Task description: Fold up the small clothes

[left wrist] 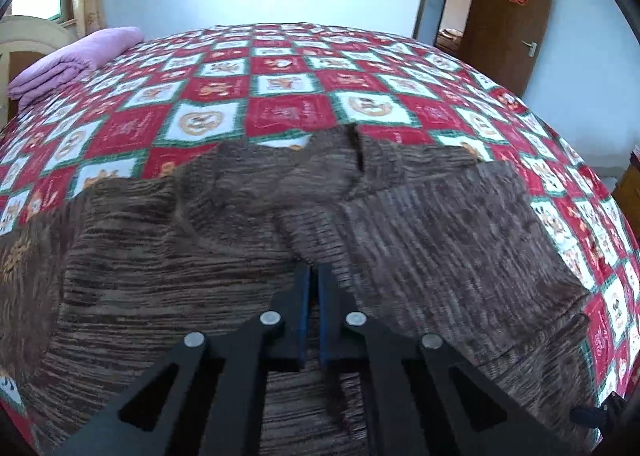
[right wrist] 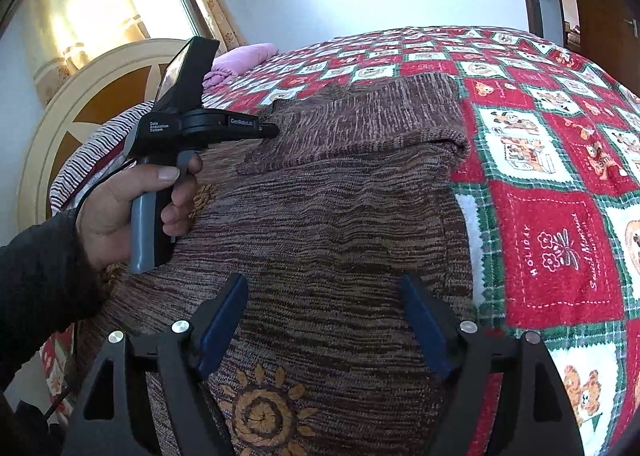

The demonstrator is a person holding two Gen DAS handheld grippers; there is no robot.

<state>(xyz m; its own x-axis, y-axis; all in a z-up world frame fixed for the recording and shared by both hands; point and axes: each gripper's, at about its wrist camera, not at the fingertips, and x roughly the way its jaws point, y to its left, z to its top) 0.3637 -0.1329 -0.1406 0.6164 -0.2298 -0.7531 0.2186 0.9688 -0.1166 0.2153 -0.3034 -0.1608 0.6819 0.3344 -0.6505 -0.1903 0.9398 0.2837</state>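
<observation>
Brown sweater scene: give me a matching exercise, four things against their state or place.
1. left hand-held gripper
2. right hand-held gripper
3. pink blanket
4. brown sweater

A. folded at the bed's far corner
B. spread on the checked bedspread
C. jaws wide apart
D. shut on a sweater fold

Pairs: 1-D, 2-C, 3-A, 4-B

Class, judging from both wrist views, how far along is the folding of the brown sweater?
Done: one sleeve already lies folded across the brown sweater. In hand: the left tongs are shut on a fabric edge; the right tongs hover open above the body. Left: the remaining folds; the sweater still lies spread on the bedspread.
</observation>
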